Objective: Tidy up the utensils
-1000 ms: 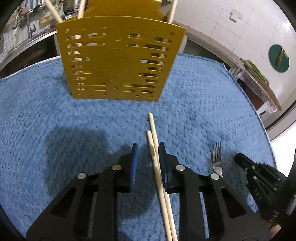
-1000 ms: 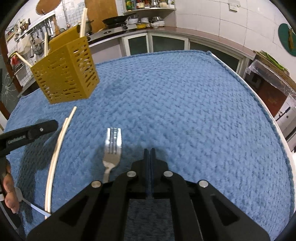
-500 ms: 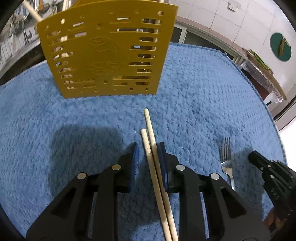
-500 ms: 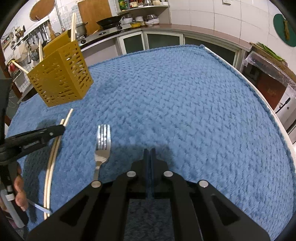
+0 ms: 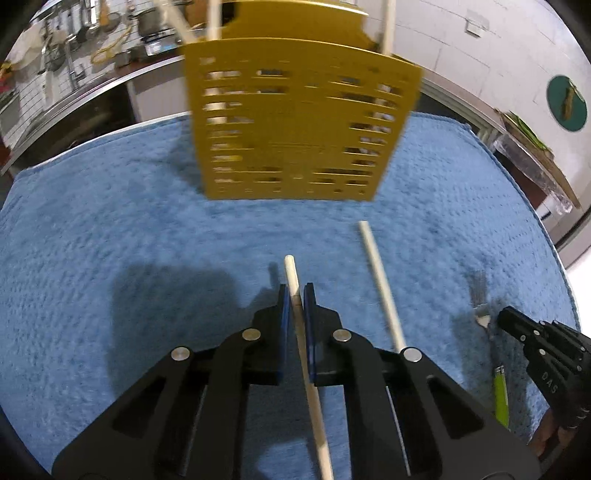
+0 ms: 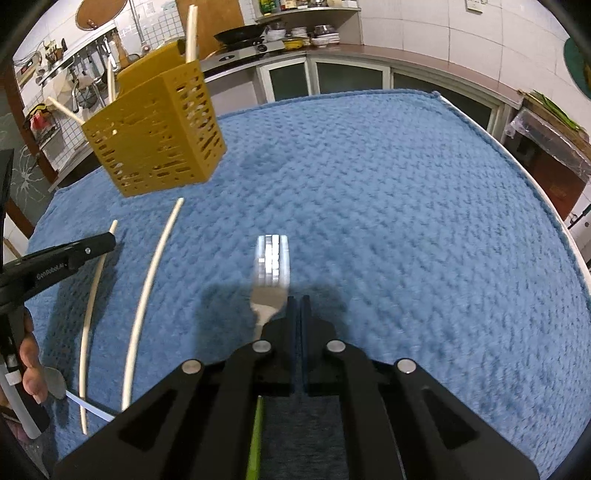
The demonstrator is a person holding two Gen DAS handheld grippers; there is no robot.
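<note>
Held chopstick [image 5: 295, 291]: clamped between the blue pads of the left hand-held gripper [image 5: 294, 295], its tip projecting just past them toward the yellow holder [image 5: 299, 125]. Its tip appears raised off the blue towel [image 5: 110, 229], casting a thin shadow to its left.

Second chopstick [image 5: 380, 288]: lies free on the towel just right of the left hand-held gripper, its far end near the holder's base, not touching it. The right wrist view shows both sticks side by side, apart: held one [image 6: 92, 306], free one [image 6: 147, 291].

Fork [image 6: 271, 273]: lies on the towel toward the counter's near right part, tines pointing away. Its green handle [image 5: 500, 395] shows in the left wrist view; in the right wrist view it passes under the right hand-held gripper [image 6: 298, 306], whose jaws are drawn together on nothing, just right of the fork's neck.

Holder stands upright toward the counter's far left edge, holding several chopsticks [image 6: 191, 33]. The left wrist view shows only its slotted front, blurred; the right wrist view shows two walls [image 6: 159, 136].

The right wrist view alone shows the person's fingers [image 6: 33, 373] at the left hand-held gripper [image 6: 105, 243], with a spoon-like bowl [image 6: 55, 384] beside them.
</note>
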